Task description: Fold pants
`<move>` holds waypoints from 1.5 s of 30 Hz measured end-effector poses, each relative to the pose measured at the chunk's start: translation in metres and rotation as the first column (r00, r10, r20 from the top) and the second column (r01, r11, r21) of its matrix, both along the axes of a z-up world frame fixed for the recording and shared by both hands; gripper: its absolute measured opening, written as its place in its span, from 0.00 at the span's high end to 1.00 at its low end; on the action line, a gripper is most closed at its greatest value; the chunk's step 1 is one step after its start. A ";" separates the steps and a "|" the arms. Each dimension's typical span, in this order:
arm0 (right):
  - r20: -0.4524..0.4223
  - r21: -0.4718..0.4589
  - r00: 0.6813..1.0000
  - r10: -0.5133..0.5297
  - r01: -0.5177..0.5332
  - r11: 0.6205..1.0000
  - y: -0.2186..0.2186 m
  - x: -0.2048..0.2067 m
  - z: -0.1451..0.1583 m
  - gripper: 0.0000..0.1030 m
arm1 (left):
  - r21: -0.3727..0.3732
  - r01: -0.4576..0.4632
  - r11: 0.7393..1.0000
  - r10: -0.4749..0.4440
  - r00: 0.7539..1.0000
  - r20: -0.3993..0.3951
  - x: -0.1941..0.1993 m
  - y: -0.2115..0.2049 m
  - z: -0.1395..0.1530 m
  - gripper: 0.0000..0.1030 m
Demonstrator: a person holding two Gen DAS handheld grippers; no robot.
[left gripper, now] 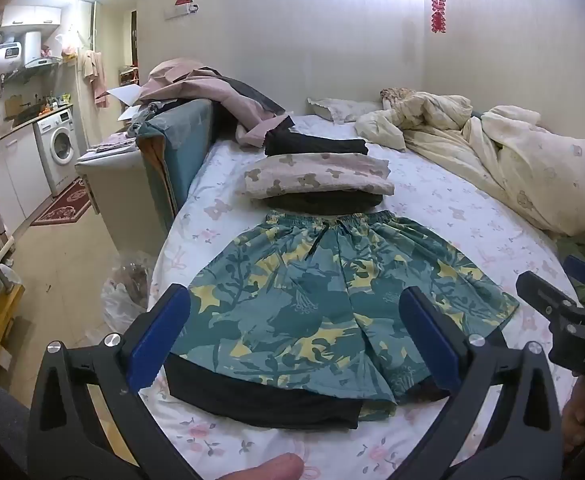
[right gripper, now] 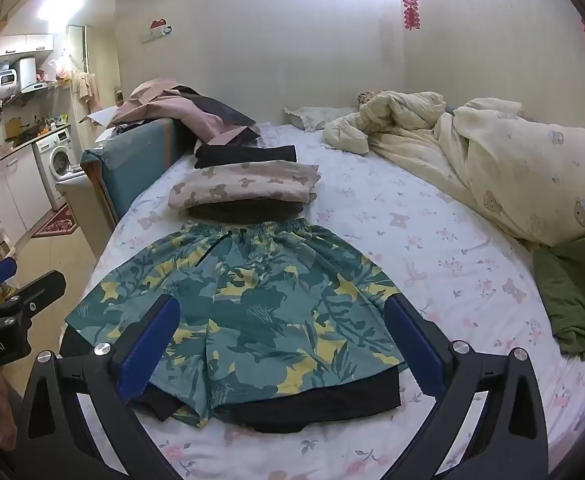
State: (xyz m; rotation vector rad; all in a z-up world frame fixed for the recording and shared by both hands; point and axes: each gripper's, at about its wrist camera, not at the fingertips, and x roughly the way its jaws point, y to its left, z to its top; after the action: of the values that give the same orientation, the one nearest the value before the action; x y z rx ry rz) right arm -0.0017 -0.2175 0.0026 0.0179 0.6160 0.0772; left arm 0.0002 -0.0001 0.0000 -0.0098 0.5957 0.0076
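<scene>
Teal shorts with a yellow leaf print [left gripper: 324,300] [right gripper: 252,304] lie flat on the bed, waistband at the far end and legs toward me. They rest on a black garment [left gripper: 252,400] [right gripper: 332,404] that sticks out under the hems. My left gripper [left gripper: 294,296] hovers open over the near part of the shorts, nothing between its blue pads. My right gripper [right gripper: 280,304] stands open over the same spot from the right side, also holding nothing. Each gripper shows at the edge of the other's view, the right gripper [left gripper: 564,304] and the left gripper [right gripper: 12,292].
Beyond the waistband sits a folded stack topped by a bear-print piece [left gripper: 320,176] [right gripper: 248,186], with a folded black piece [left gripper: 316,146] behind. A cream quilt [left gripper: 512,160] fills the far right, a green garment [right gripper: 572,300] lies right. A plastic bag [left gripper: 128,292] sits on the floor to the left.
</scene>
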 end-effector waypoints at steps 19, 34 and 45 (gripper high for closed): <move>0.015 0.003 1.000 -0.001 0.001 1.000 -0.001 0.000 0.000 0.00 | 0.000 0.002 1.000 -0.002 1.000 0.007 0.002 0.001 0.000 0.00; 0.020 0.006 1.000 -0.003 0.003 1.000 -0.002 -0.001 0.003 0.00 | -0.006 -0.001 1.000 0.001 1.000 0.013 0.000 0.000 0.009 0.00; 0.010 0.004 1.000 0.003 -0.003 1.000 -0.001 0.000 0.002 0.00 | -0.010 0.001 1.000 -0.001 1.000 0.017 0.000 0.002 0.011 0.00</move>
State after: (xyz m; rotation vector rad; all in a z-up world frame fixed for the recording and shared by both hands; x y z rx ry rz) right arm -0.0017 -0.2181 0.0041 0.0203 0.6055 0.0814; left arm 0.0006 0.0018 0.0107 -0.0190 0.5784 0.0040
